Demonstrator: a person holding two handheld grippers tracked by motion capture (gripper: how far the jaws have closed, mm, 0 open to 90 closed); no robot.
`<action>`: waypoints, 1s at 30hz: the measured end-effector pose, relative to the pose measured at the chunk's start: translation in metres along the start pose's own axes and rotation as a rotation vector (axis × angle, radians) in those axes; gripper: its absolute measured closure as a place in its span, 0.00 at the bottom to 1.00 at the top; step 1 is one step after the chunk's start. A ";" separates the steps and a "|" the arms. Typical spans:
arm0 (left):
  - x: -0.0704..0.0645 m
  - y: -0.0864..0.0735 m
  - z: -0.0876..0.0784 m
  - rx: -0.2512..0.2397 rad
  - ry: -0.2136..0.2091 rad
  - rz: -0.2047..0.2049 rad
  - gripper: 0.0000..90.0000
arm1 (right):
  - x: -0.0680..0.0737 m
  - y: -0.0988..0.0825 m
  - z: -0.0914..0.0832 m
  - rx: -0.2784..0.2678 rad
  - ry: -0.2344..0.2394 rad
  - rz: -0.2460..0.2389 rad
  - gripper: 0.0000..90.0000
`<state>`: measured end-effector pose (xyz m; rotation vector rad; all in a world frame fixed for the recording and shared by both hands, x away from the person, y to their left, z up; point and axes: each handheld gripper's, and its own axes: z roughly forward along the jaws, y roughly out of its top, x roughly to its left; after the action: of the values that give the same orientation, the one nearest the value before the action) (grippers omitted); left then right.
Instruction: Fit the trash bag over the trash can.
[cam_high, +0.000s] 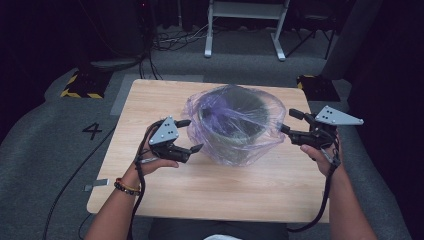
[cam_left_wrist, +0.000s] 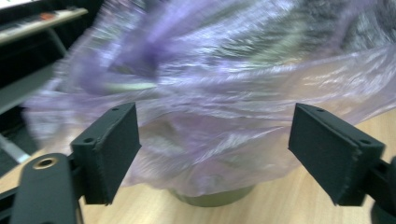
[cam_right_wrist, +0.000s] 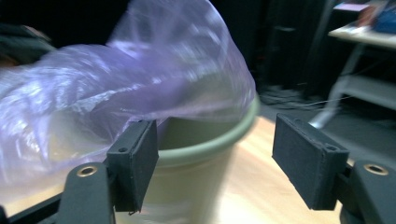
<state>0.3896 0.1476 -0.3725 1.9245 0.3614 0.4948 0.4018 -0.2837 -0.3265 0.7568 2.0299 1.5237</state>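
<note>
Forearms, grippers, bagged bin on a wooden desk.

Both forearms enter from the near edge of the desk (cam_high: 150, 200), one on each side of the bin. Item, largest: desk, bare wood all round the bin, with wide free margin toward the near edge and corners. Item: green bin (cam_right_wrist: 196, 154), upright at mid-desk, draped in a loose purple plastic bag (cam_high: 235, 125) overhanging its rim. Item: left gripper (cam_high: 192, 136), level, aimed at the bag's left flank; fingers (cam_left_wrist: 109, 151) spread wide, nothing pinched, bag just ahead. Item: right gripper (cam_high: 291, 121), level, at the bag's right edge; fingers (cam_right_wrist: 135, 161) parted, clear of bag and rim.
</note>
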 end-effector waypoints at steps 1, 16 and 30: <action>-0.001 0.000 0.004 0.016 0.003 0.012 0.25 | -0.002 -0.001 0.000 -0.007 0.032 0.039 0.35; -0.008 -0.007 0.026 0.102 0.057 0.054 0.75 | -0.004 -0.006 -0.026 -0.039 -0.041 0.046 0.31; -0.007 -0.009 0.033 0.092 0.031 0.044 0.79 | 0.047 0.005 0.038 0.100 0.122 -0.182 0.27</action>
<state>0.3995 0.1216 -0.3931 2.0193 0.3675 0.5459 0.3936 -0.2237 -0.3345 0.5104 2.2124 1.4039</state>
